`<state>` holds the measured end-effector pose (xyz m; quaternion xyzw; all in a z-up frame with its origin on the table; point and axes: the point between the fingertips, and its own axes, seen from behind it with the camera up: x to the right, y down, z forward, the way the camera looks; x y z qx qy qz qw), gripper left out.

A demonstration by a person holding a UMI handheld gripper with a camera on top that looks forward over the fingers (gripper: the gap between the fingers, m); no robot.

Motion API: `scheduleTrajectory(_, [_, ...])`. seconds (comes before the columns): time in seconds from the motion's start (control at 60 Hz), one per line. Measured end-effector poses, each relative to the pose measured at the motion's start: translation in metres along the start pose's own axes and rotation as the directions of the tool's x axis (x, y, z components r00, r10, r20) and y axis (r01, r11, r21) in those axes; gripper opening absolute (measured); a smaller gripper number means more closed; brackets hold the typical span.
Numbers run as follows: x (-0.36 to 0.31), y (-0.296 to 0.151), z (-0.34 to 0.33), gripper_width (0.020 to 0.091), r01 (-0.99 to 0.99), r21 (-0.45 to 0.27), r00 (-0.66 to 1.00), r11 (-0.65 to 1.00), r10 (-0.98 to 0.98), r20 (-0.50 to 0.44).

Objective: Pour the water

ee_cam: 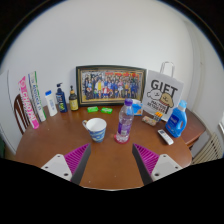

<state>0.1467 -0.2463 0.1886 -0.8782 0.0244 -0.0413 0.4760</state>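
Claw (109, 160): spread wide, with nothing held; both pink-padded fingers (70, 157) hang over the near part of the surface, one to each side, and bare wood shows in the gap between them.
Water bottle (125, 122): clear plastic with a blue cap and a label round its middle, standing upright beyond the fingers, roughly on the line of the gap between them and a little to the right of it.
Cup (96, 128): small, white, with blue markings on its side and its mouth facing up; it stands just left of the water bottle, close by but not touching, also ahead of the fingers.
Surface (60, 140): brown wood with a rounded near edge, pushed up against a pale wall.
Framed picture (110, 85): leaning against the wall behind the cup and bottle; a row of people shows in it.
Green pieces (99, 109): two small flat things lying just in front of the frame.
Gift bag (165, 97): white, with the word GIFT printed on it, standing at the right near the wall.
Blue detergent bottle (177, 120): in front of the gift bag, with a handle.
Left-side bottles (61, 99): several small bottles and tubes grouped near the wall; their labels are too small to read.
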Motion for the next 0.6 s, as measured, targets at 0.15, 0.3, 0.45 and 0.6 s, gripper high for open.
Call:
scheduleTrajectory(0.15, [-0.026,0.012,-0.061,0.0854,-0.010,-0.015,1.000,1.000,0.010,-0.015])
scheduleTrajectory(0.3, [-0.044,0.022,-0.090,0.0853,-0.005,-0.021,1.000,1.000,0.005,-0.015])
scheduleTrajectory(0.45, [-0.051,0.025,-0.101,0.0859,0.018,-0.014,1.000,1.000,-0.018,-0.015])
scheduleTrajectory(0.6, [-0.051,0.026,-0.106,0.0855,0.035,0.001,0.999,0.999,-0.034,-0.031])
